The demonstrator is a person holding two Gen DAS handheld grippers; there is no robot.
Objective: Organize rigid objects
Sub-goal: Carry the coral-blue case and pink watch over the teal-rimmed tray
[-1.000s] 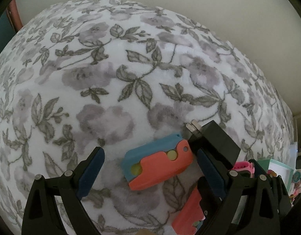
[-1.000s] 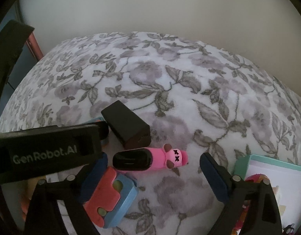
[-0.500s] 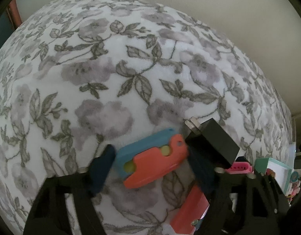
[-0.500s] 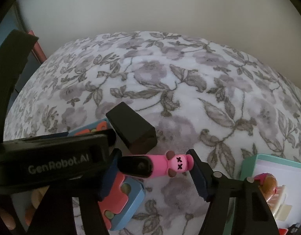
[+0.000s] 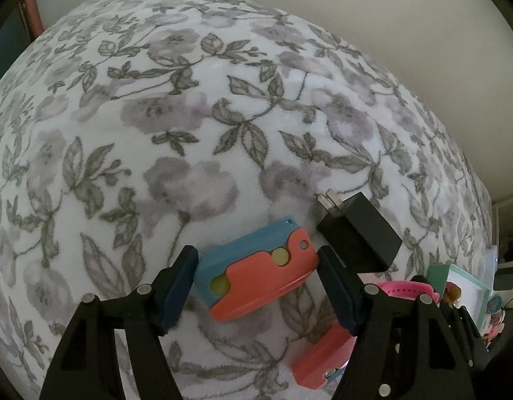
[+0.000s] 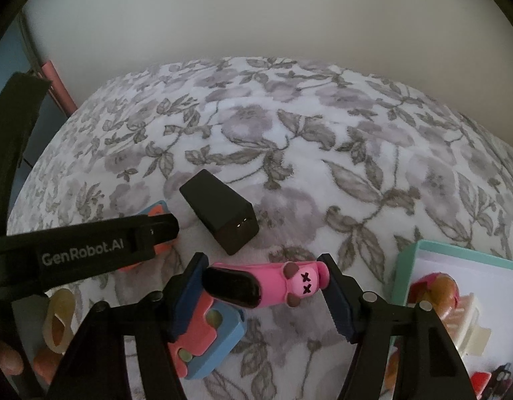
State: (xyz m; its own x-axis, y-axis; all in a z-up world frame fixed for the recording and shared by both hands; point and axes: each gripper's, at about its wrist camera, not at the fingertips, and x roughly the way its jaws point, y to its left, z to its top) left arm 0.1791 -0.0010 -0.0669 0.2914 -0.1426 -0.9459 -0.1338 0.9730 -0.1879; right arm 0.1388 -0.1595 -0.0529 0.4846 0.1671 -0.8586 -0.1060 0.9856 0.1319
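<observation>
A teal box [image 6: 403,266] at the near right holds hair clips and small trinkets. On the floral blanket [image 6: 290,133], a black charger [image 6: 219,211] lies just beyond. The right gripper [image 6: 265,286] clamps a pink watch [image 6: 266,283] lying left-right. The left gripper [image 5: 256,276] clamps a blue-and-coral toy [image 5: 256,275], tilted up rightward.

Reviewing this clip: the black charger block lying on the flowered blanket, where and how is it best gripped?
Probably across the two long flat sides of the black charger, mid-body, from above. It lies flat on the flowered blanket with prongs at its far end and the port face near, so those ends give poorer purchase. Both grippers are occupied: left gripper on the blue-and-coral toy, right gripper on the pink toy.
</observation>
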